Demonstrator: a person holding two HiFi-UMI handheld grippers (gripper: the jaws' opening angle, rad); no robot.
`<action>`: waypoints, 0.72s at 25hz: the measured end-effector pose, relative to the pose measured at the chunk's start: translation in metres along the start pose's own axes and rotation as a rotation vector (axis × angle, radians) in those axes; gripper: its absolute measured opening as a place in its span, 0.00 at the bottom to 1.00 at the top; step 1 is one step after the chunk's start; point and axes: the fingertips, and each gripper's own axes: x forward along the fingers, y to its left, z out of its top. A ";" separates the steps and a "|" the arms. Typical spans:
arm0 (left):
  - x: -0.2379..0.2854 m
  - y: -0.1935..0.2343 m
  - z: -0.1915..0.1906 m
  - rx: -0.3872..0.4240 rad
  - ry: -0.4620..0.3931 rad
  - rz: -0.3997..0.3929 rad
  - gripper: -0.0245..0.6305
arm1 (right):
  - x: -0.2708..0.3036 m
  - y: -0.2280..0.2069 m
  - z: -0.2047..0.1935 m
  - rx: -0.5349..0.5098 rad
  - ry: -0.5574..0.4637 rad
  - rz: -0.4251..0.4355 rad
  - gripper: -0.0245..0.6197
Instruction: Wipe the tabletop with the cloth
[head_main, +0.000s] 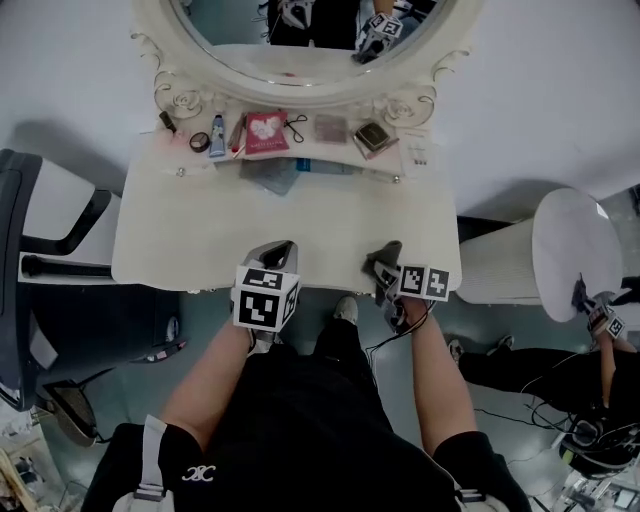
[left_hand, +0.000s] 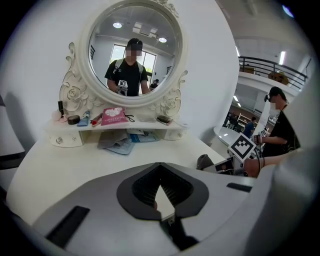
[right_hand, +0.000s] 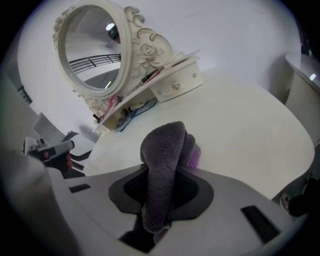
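Observation:
A white dressing table (head_main: 190, 235) lies below me, with its bare top in front of both grippers. My right gripper (head_main: 388, 268) is over the front edge at the right, shut on a folded dark grey cloth (right_hand: 164, 155). The cloth sticks out past the jaws, with a purple patch on one side. It shows as a dark lump (head_main: 384, 256) in the head view. My left gripper (head_main: 279, 249) is over the front edge near the middle. Its jaws meet at the tips with nothing between them (left_hand: 160, 189). The two grippers are about a hand's width apart.
An oval mirror (head_main: 300, 40) stands at the back over a low shelf holding a pink pouch (head_main: 266, 132) and small cosmetics. Folded blue-grey fabric (head_main: 272, 176) lies under the shelf. A dark chair (head_main: 45, 265) is to the left, a white round stand (head_main: 575, 250) to the right, and another person (left_hand: 277, 127) beyond it.

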 end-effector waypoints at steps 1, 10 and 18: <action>-0.001 0.001 -0.003 0.002 0.004 -0.004 0.04 | 0.001 0.004 -0.003 -0.033 -0.010 -0.037 0.18; -0.014 0.007 -0.010 -0.023 0.007 -0.009 0.04 | 0.021 0.053 -0.031 -0.318 0.122 -0.091 0.18; -0.002 0.009 -0.002 -0.061 0.015 0.025 0.04 | 0.034 0.054 -0.013 -0.523 0.196 -0.110 0.18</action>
